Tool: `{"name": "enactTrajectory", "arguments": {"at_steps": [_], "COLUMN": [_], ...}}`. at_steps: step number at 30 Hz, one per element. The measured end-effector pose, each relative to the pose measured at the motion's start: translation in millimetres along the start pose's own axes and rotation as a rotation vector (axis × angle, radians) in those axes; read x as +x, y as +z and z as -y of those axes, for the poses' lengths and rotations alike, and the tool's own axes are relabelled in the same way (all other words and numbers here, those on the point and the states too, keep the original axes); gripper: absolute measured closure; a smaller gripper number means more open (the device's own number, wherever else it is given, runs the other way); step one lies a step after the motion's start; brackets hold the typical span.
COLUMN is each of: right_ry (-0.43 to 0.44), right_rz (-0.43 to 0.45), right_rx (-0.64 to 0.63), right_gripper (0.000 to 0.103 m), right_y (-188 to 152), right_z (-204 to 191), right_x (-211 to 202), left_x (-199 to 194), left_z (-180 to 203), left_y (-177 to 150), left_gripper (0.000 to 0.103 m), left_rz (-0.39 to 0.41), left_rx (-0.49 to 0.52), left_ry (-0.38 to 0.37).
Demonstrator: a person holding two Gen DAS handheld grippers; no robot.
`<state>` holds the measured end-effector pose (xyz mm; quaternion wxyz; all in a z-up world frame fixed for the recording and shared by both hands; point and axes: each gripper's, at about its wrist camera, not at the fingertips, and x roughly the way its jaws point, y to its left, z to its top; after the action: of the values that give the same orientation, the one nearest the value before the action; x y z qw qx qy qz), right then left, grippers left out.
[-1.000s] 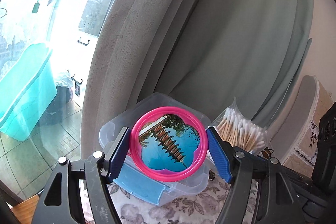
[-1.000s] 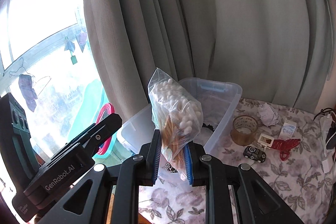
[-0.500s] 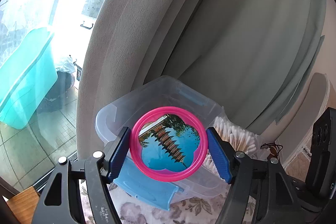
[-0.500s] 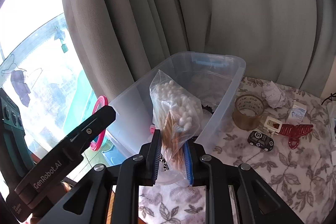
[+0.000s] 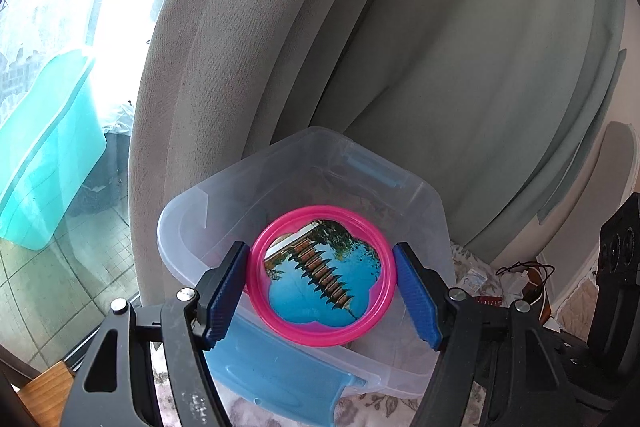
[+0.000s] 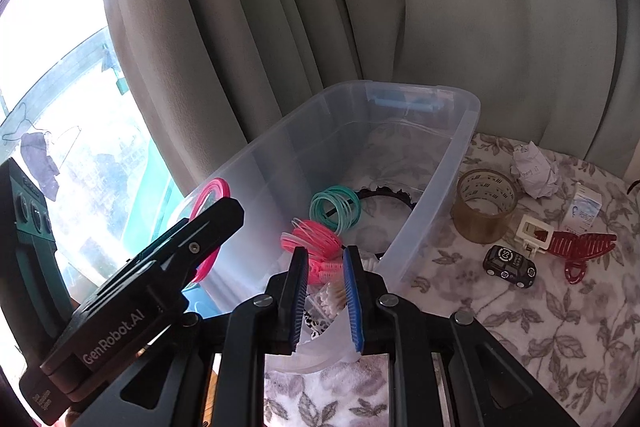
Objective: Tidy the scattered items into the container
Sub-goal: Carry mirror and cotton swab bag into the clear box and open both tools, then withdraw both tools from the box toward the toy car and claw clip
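A clear plastic container (image 5: 400,187) (image 6: 468,131) stands on the flowered tablecloth by the curtain. My left gripper (image 5: 322,291) is shut on a pink-rimmed round mirror (image 5: 322,275) with a pagoda picture, held over the container's near end; the mirror's pink rim (image 6: 208,195) also shows in the right wrist view. My right gripper (image 6: 326,291) hangs over the container's near corner. Its jaws are closing, with the bag of cotton swabs (image 6: 328,301) hanging low between them. Teal hair ties (image 6: 336,211), pink rollers (image 6: 316,247) and a black headband (image 6: 384,193) lie inside.
On the cloth right of the container lie a tape roll (image 6: 484,203), crumpled paper (image 6: 534,171), a small box (image 6: 584,211), a white clip (image 6: 534,233), a red hair claw (image 6: 580,247) and a toy car (image 6: 510,265). A blue lid latch (image 5: 272,363) sticks out near me.
Both grippers have come down and closer to the container. The swab bag, upright above the right jaws before, now hangs low between them and has left the left wrist view.
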<state>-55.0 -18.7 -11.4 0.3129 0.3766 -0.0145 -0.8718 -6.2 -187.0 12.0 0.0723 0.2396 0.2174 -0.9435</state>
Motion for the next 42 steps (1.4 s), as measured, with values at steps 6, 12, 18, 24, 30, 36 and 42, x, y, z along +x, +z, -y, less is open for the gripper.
{"name": "enactTrajectory", "arguments": {"at_steps": [6, 12, 18, 24, 30, 36, 42], "right_ry": [0.016, 0.025, 0.027, 0.027, 0.03, 0.028, 0.012], "right_rz": [-0.001, -0.002, -0.003, -0.009, -0.006, -0.01, 0.034], "right_rx": [0.001, 0.0, 0.001, 0.01, 0.015, -0.001, 0.031], "right_gripper": [0.083, 0.083, 0.083, 0.083, 0.083, 0.08, 0.08], "right_y": [-0.2, -0.3, -1.5, -3.2, -7.9, -14.8, -19.0], "right_z": [1.7, 2.8, 3.0, 2.0, 1.1, -1.7, 8.9], "right_x": [2.5, 4.0, 3.8, 1.1, -12.4, -32.4, -65.7], "left_x": [6.3, 10.6, 9.2, 4.6, 9.2, -6.5, -40.0], "left_z": [3.6, -3.6, -2.8, -9.0, -5.2, 1.5, 26.0], "left_y": [3.8, -0.1, -1.0, -12.1, -14.7, -13.0, -8.1], "left_gripper": [0.029, 0.029, 0.028, 0.028, 0.028, 0.028, 0.028], "left_rz": [-0.005, -0.008, -0.011, -0.024, -0.039, -0.04, 0.012], "left_rx": [0.009, 0.012, 0.015, 0.019, 0.002, -0.011, 0.031], "left_ry": [0.0, 0.0, -0.001, -0.005, 0.01, 0.043, 0.027]}}
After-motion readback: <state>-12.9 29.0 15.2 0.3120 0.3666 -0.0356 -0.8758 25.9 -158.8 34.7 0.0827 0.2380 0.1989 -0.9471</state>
